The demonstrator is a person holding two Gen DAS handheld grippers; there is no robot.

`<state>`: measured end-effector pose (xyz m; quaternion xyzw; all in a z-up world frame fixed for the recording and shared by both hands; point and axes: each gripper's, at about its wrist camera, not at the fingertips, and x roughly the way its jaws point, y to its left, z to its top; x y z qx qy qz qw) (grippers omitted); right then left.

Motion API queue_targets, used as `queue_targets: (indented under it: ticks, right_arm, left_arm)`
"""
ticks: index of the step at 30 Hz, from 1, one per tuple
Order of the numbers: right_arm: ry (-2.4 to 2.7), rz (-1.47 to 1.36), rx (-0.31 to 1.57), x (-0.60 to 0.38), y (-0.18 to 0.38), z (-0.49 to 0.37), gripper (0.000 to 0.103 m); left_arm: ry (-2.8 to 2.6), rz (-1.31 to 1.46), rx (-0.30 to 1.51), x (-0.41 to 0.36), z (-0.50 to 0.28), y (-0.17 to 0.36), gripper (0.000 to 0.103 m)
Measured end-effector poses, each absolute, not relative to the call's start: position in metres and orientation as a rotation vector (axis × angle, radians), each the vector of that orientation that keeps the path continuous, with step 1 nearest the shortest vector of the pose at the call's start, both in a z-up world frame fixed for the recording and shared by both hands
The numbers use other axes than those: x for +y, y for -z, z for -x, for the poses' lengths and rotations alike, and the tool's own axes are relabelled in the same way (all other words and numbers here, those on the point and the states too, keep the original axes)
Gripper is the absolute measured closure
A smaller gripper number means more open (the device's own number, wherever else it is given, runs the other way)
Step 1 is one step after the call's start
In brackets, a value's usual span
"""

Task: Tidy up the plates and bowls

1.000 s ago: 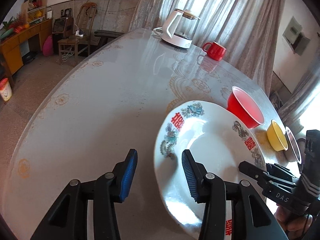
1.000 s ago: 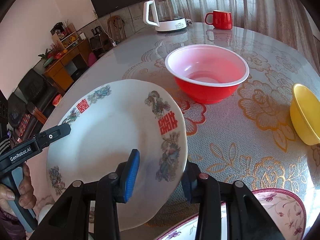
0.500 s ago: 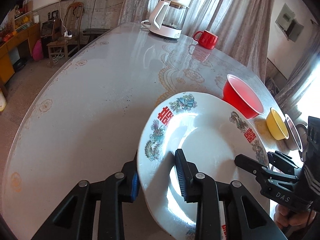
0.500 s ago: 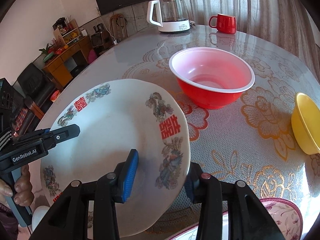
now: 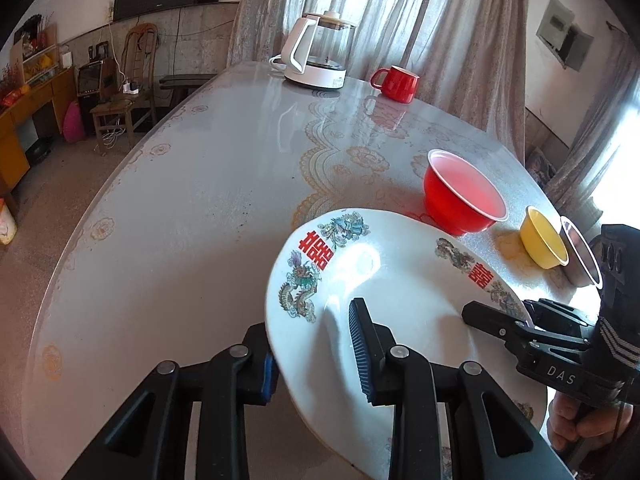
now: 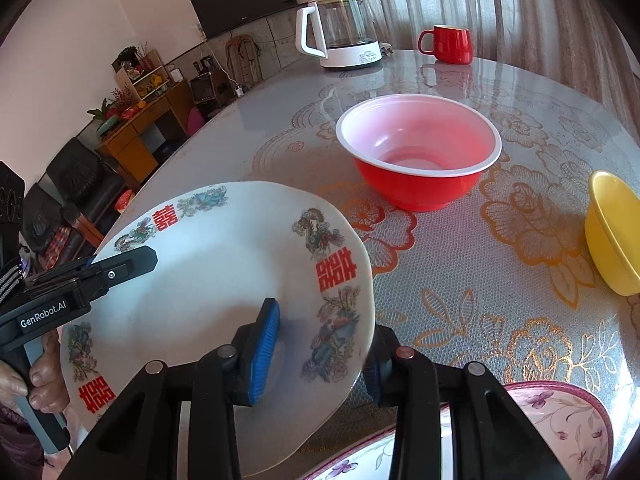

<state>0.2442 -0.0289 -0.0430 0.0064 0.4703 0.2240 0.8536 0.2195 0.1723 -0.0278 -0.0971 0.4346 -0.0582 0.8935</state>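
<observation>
Since a second ago we've slid our left gripper (image 5: 314, 354) onto the plate (image 5: 400, 280) rim, both grippers pinching it, right gripper (image 6: 318, 350) too, lower centre, tilted above table (image 5: 200, 200).

A plate (image 6: 208, 280) fills the lower left of the right wrist frame. A large bowl (image 6: 418, 152) sits centre. A small bowl (image 6: 612, 236) sits at the right edge.
</observation>
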Motion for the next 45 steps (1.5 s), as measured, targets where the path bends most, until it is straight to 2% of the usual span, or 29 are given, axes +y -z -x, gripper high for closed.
queue_targets:
  ticks: [10, 17, 25, 35, 45]
  right_arm:
    - [-0.488, -0.004, 0.954, -0.035, 0.04, -0.235, 0.07]
    - [-0.467, 0.027, 0.987, -0.03, 0.045, -0.24, 0.071]
    - [-0.477, 0.074, 0.995, -0.022, 0.047, -0.248, 0.066]
    - [-0.509, 0.068, 0.958, -0.026, 0.041, -0.233, 0.069]
    - [-0.497, 0.085, 0.898, -0.042, 0.017, -0.212, 0.071]
  left_arm:
    - [0.148, 0.183, 0.891, 0.168, -0.205, 0.032, 0.075]
    - [0.083, 0.17, 0.918, 0.181, -0.216, 0.036, 0.071]
    - [0.077, 0.126, 0.926, 0.175, -0.228, 0.04, 0.069]
    - [0.08, 0.126, 0.856, 0.176, -0.201, 0.023, 0.073]
    - [0.122, 0.15, 0.804, 0.168, -0.181, 0.001, 0.073]
